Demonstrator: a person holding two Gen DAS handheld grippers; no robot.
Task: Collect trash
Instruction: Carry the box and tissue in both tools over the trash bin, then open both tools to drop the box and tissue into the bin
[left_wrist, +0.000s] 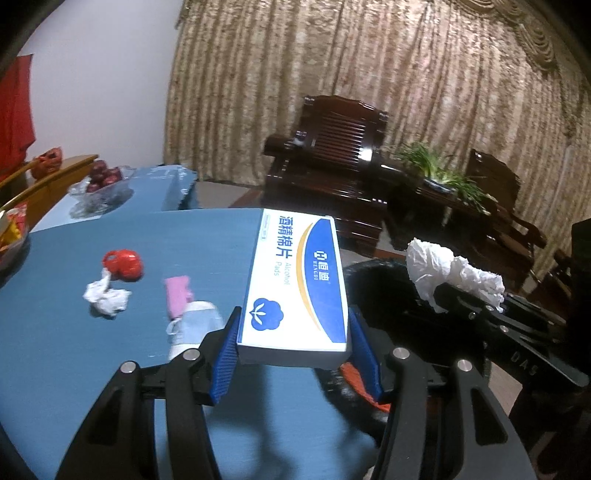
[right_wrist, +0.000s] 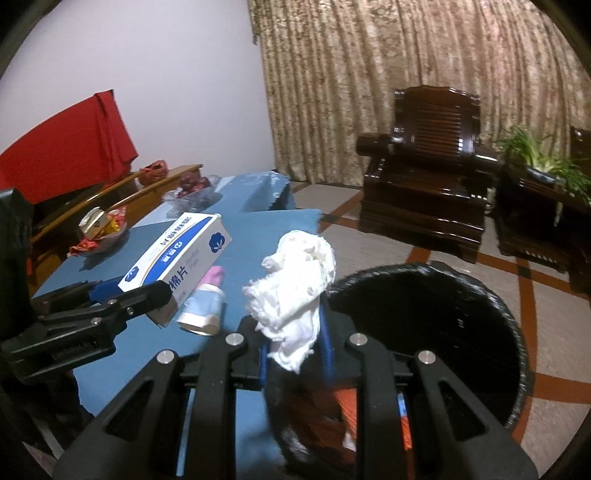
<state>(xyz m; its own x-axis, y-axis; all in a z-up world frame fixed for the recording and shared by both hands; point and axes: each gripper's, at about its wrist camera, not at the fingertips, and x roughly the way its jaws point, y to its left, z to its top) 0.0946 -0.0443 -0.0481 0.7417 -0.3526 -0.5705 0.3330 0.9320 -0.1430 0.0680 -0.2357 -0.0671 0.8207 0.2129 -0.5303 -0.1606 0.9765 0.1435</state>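
Both grippers loaded beside the bin

Right now each gripper carries a piece of trash. The left gripper (left_wrist: 293, 345) is clamped on a box (left_wrist: 295, 284) of alcohol pads — blue and white, gripped by its near end between the blue pads (left_wrist: 225, 354), its length running straight out ahead over the blue table (left_wrist: 55, 332). The right gripper (right_wrist: 293, 345) has its jaws pinched nearly together on a wad of tissue (right_wrist: 295, 288), which bulges up above the fingertips. Just ahead and to the right of that wad sits the black bin (right_wrist: 495, 295), its mouth open on the floor by the table's edge; something orange shows inside it. In the left wrist view the same wad sits to the right of the box, over the dark bin.

Trash left on the table: a crumpled white wrapper (left_wrist: 105, 297) touching a red ornament (left_wrist: 123, 264), and — closer to the box — a pink item (left_wrist: 177, 299) beside a pale blue tube (left_wrist: 194, 326).
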